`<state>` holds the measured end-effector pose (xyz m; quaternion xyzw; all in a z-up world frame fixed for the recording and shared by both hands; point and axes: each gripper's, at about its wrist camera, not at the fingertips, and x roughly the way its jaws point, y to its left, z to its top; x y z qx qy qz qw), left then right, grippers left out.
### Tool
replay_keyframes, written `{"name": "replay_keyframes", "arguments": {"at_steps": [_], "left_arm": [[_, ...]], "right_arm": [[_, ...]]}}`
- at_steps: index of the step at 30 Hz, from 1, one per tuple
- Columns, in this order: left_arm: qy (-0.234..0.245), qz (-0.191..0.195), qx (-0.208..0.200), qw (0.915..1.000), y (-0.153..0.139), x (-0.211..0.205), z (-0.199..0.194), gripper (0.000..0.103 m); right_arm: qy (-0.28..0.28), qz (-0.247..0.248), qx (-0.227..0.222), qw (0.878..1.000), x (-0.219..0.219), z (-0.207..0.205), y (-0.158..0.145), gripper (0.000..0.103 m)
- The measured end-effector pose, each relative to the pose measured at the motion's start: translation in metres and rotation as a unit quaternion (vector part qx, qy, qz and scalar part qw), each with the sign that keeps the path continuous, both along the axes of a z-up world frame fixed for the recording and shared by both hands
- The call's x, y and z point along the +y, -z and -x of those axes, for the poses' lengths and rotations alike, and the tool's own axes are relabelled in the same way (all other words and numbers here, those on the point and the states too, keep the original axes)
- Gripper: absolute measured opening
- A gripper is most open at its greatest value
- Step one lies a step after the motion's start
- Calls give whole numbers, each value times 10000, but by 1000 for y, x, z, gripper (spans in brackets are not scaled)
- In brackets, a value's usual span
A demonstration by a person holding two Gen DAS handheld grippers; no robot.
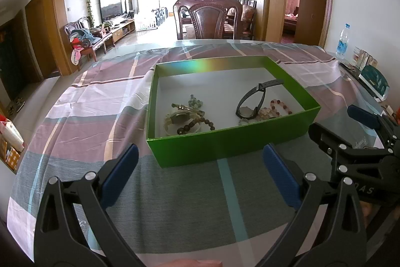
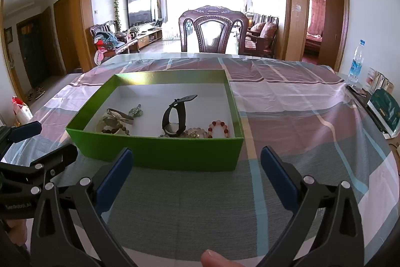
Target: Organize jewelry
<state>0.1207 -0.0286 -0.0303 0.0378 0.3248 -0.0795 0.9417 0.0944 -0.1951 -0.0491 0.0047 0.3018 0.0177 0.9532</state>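
The counter [image 1: 75,131] carries a green box [image 1: 225,147] near its middle, already holding all the jewelry in view: a black watch [image 1: 250,101], a gold watch [image 1: 180,114] and bead bracelets [image 2: 220,128]. Nothing lies loose on the cloth, so the work looks nearly done. The left hand-held gripper [image 1: 200,174] and the right hand-held gripper [image 2: 196,174] hang before the box, fingers apart, empty.

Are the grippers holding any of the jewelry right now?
No. The left gripper and right gripper are both open and empty, in front of the green box.
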Motion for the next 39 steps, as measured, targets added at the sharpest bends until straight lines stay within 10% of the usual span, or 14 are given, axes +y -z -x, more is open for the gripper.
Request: {"name": "replay_keyframes", "arguments": {"at_steps": [39], "left_arm": [[5,15,51,10000,4,-7,7,99]], "right_arm": [[0,-2,10,10000,1,0,1,99]]}}
